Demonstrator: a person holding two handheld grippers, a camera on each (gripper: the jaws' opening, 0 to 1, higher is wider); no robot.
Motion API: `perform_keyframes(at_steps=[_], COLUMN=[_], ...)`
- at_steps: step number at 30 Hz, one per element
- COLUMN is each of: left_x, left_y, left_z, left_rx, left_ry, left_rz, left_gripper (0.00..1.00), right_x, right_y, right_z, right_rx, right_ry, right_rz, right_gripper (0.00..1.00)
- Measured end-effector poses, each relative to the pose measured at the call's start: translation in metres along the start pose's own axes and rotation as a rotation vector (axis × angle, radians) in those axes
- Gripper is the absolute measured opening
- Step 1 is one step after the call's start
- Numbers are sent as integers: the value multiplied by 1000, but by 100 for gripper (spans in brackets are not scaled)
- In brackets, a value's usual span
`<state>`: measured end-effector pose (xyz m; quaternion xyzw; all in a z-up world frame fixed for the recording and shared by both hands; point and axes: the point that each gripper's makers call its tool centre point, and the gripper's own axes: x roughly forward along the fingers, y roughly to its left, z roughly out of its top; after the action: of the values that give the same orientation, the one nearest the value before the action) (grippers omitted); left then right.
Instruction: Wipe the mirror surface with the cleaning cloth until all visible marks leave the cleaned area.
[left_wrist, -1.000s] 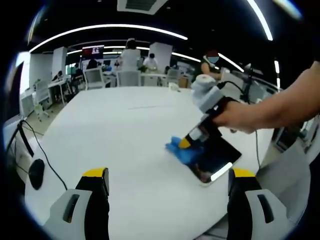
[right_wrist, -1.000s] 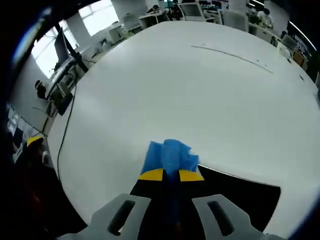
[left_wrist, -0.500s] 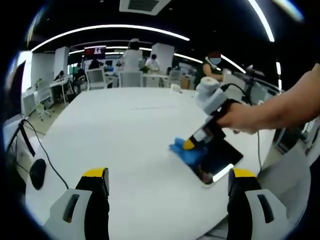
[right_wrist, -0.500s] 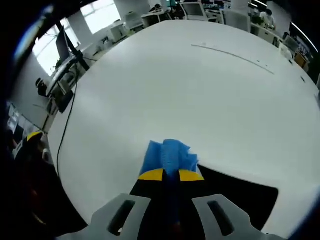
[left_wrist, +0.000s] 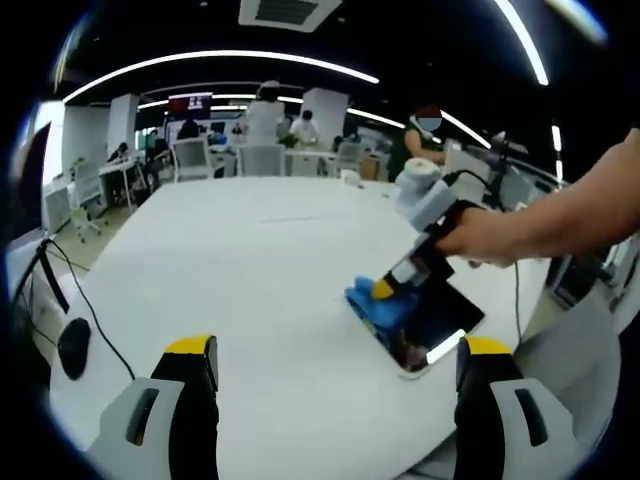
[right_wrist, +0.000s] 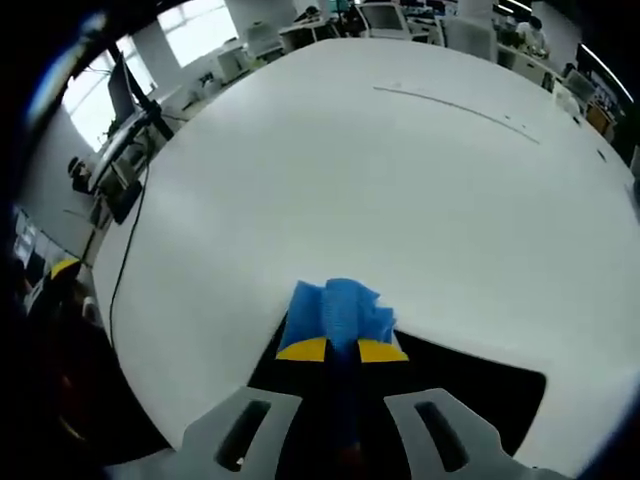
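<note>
The right gripper (right_wrist: 341, 350) is clamped tight on the blue cleaning cloth (right_wrist: 338, 312) and presses it on the dark mirror (left_wrist: 430, 320), which lies flat on the white table (left_wrist: 240, 270). Since a second ago the cloth has slid a little farther onto the mirror. The left gripper (left_wrist: 335, 365) hangs above the table's near edge, jaws wide apart, holding nothing, just as before.

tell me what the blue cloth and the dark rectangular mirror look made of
Blue cleaning cloth: soft, matte fabric by its bunched, crumpled folds, possibly microfibre. Dark rectangular mirror: glossy glass-like surface, since it reflects a bright ceiling light strip. Its backing can't be told.
</note>
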<state>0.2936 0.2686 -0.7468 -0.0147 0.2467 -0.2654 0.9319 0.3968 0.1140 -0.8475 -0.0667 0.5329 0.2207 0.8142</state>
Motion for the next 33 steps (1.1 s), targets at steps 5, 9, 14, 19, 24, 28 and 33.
perform_keyframes(at_steps=[5,9,14,19,24,28,33], left_x=[-1,-2,-3,-6,-7,-4,-1], left_y=[0,5,10,7,15,19,22], left_z=[3,5,5,7,16,26,31], left_rx=[15,18,5,35,45,53,51], left_ry=[3,0,-5,16,5,-10,-26], left_rz=[-8,-2,13,4,5,4,8], left_gripper=[100,100,100,100,100,100,100], right_x=[-1,-1,-2,-3,-5,-3,-1], right_y=[-9,-13,-12,-10,-11,-19,-18], right_z=[-2,-4,-4,-5,-5,-7,-6], right_rx=[5,8,20,36,49,58,13], right_ry=[2,8,7,9,8,7,15], right_rz=[-5,-7,-5,-7,-6,-26,-54], right_gripper=[3,3,3,3,3,3,3])
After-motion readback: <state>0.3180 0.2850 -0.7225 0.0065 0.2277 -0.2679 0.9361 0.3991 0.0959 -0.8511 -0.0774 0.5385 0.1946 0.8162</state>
